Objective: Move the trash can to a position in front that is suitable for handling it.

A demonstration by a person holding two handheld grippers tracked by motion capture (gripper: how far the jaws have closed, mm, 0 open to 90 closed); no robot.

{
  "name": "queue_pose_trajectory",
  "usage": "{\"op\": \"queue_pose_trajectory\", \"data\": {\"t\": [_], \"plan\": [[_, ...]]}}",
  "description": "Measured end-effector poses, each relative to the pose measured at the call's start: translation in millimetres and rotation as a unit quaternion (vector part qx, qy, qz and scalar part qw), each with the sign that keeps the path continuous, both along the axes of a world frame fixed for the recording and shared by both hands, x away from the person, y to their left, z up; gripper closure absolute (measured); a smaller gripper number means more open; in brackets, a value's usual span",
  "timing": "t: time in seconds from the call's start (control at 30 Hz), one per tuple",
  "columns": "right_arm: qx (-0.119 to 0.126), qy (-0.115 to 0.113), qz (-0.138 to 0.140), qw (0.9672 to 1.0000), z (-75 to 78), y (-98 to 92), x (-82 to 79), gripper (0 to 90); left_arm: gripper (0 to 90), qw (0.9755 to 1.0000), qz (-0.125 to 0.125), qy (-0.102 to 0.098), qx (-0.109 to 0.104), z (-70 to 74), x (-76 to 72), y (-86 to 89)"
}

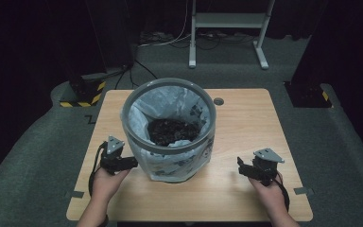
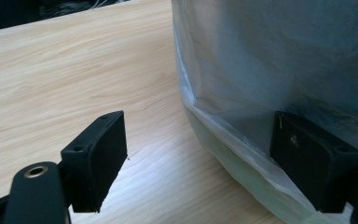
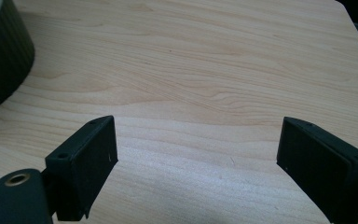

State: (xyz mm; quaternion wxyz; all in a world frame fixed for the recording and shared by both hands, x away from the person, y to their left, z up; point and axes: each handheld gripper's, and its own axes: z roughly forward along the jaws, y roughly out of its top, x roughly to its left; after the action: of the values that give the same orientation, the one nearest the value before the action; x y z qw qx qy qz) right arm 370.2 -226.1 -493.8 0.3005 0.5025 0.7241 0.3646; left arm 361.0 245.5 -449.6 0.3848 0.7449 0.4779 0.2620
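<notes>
High view. We see a grey bin [image 1: 170, 127] standing at the centre of the wooden table [image 1: 246, 137], lined with a pale plastic bag [image 1: 170, 106] whose edge is folded over the rim and hangs down the outside; dark refuse [image 1: 172, 131] lies inside. We judge the work, apparently taking hold of the liner to lift it out, to be at its start: the bag is fully seated and nothing is gripped. The left gripper [image 1: 131, 162] is held level at the bin's lower left side, its tips at the hanging plastic; the right gripper [image 1: 241, 168] rests well apart on the bin's right, pointing toward it.

Left gripper view. The left gripper [image 2: 200, 158] has its jaws spread wide. One pad [image 2: 307, 158] lies against the bag's skirt [image 2: 261, 70]; the other stands over bare table, so the plastic is touched, not pinched.

Right gripper view. The right gripper [image 3: 198, 163] likewise gapes wide above empty wood, holding nothing; the bin's dark wall [image 3: 2, 60] shows at the far left.
</notes>
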Motion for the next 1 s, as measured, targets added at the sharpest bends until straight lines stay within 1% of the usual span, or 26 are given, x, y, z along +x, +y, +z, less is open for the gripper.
{"op": "queue_pose_trajectory", "data": {"t": [0.07, 0.13, 0.2, 0.27, 0.33, 0.37, 0.4, 0.43, 0.47, 0.57, 0.6, 0.63, 0.67, 0.77, 0.87, 0.97, 1.0], "plan": [[0.0, -0.001, -0.002, 1.0, 0.4, -1.6, -1.2, 12.0, 18.3, 1.0, -0.005, 0.004, -0.002, 0.5, 3.1, -7.1], [0.001, -0.003, -0.002, 1.0, 0.6, -2.5, -1.7, 12.0, 18.1, 1.0, -0.007, 0.002, -0.004, 0.5, 4.1, -9.9], [0.002, -0.005, -0.007, 1.0, 1.4, -5.0, -2.9, 12.0, 18.1, 0.9999, -0.014, 0.0, -0.003, 1.2, 7.4, -21.5], [0.002, -0.006, -0.007, 1.0, 1.9, -6.1, -3.3, 12.0, 18.3, 0.9998, -0.017, 0.001, -0.005, 1.1, 8.3, -24.7], [0.001, -0.009, -0.011, 0.9999, 3.6, -8.0, -4.5, 12.2, 18.3, 0.9996, -0.028, 0.008, -0.008, 1.2, 10.8, -32.5], [0.001, -0.009, -0.011, 0.9999, 3.6, -8.0, -4.5, 12.2, 18.2, 0.9996, -0.028, 0.008, -0.008, 1.2, 10.8, -32.5], [0.004, -0.011, -0.014, 0.9998, 5.1, -8.7, -5.0, 12.2, 18.2, 0.9995, -0.029, 0.007, -0.006, 1.4, 12.2, -38.4], [0.004, -0.011, -0.014, 0.9998, 5.1, -8.7, -5.0, 12.2, 18.2, 0.9995, -0.029, 0.007, -0.006, 1.4, 12.2, -38.4], [0.004, -0.014, -0.014, 0.9998, 7.1, -9.2, -5.3, 12.2, 18.2, 0.9995, -0.032, 0.005, -0.004, 1.6, 13.6, -44.2], [0.004, -0.024, -0.013, 0.9996, 10.3, -9.8, -5.3, 12.2, 17.8, 0.9993, -0.036, 0.002, 0.001, 1.8, 15.8, -52.2], [0.004, -0.024, -0.013, 0.9996, 10.3, -9.8, -5.3, 12.2, 17.8, 0.9993, -0.036, 0.002, 0.001, 1.8, 15.8, -52.2], [0.01, -0.03, -0.014, 0.9994, 13.2, -10.1, -5.2, 12.2, 17.8, 0.9993, -0.038, 0.002, -0.002, 1.5, 17.0, -56.1], [0.01, -0.03, -0.014, 0.9994, 13.2, -10.1, -5.2, 12.2, 17.7, 0.9993, -0.038, 0.002, -0.002, 1.5, 17.0, -56.1], [0.014, -0.041, -0.014, 0.9989, 17.8, -11.5, -3.6, 12.2, 17.2, 0.9991, -0.043, 0.001, -0.002, 1.5, 18.8, -61.0], [0.024, -0.047, -0.019, 0.9984, 22.1, -13.3, -0.6, 12.2, 17.0, 0.999, -0.046, 0.0, 0.003, 1.7, 20.5, -63.9], [0.034, -0.055, -0.017, 0.9978, 28.1, -13.8, 1.7, 12.2, 16.2, 0.9988, -0.048, 0.0, 0.005, 2.0, 22.3, -65.4], [0.032, -0.059, -0.014, 0.9977, 29.9, -13.7, 2.2, 12.2, 16.2, 0.9988, -0.049, -0.002, 0.004, 1.9, 24.3, -67.4]]}}
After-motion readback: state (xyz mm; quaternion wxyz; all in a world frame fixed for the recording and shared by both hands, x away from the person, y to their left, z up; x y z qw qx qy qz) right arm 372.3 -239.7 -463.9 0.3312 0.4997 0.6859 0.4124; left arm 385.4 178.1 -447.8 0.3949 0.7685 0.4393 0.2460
